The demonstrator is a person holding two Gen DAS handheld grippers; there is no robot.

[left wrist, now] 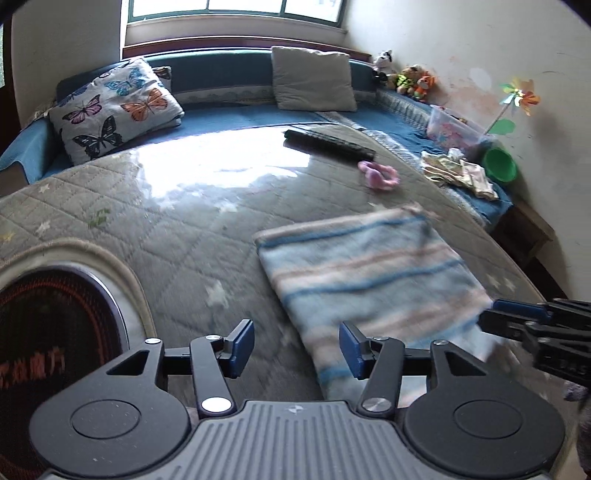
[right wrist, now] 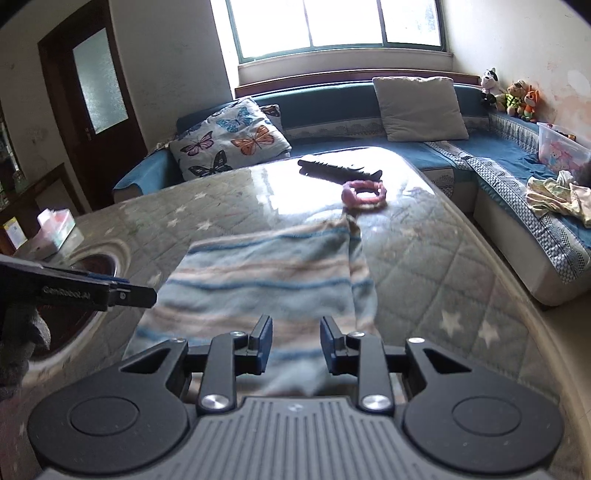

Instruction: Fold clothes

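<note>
Daylight from a wide window (right wrist: 338, 26) falls on a quilted, star-patterned table cover (left wrist: 177, 236) under a glossy sheet; this table serves as the landmark for all positions below. Beyond its far edge runs a blue corner sofa (right wrist: 417, 147), continuing along the table's right side. On the sofa, past the table's far-left corner, leans a butterfly-print cushion (left wrist: 114, 107); a plain grey cushion (left wrist: 314, 79) stands behind the table's far edge. A dark wooden door (right wrist: 94, 99) is set in the wall well to the table's left.

On the table, toward the near right side, lies the striped cloth (left wrist: 369, 273), folded into a rough rectangle, pale blue with pink and darker blue bands. Its near edge reaches under both tools. A dark round recess (left wrist: 55, 343) sits in the table's near-left part.

Smaller items: a loose pile of pale clothes (left wrist: 458, 173) on the sofa off the table's right edge, with a clear storage box (left wrist: 450, 127) and a green bowl (left wrist: 498, 164) beside it. A dark flat object (left wrist: 328, 142) and a pink ring-shaped item (left wrist: 378, 175) rest near the table's far edge. Soft toys (left wrist: 406, 77) occupy the sofa's far corner.

Left gripper (left wrist: 297, 349): jaws apart, nothing pressed between them; one pad overlaps the cloth's near-left edge in view. Right gripper (right wrist: 295, 345): jaws narrowly parted above the cloth, no fabric seen clamped.
</note>
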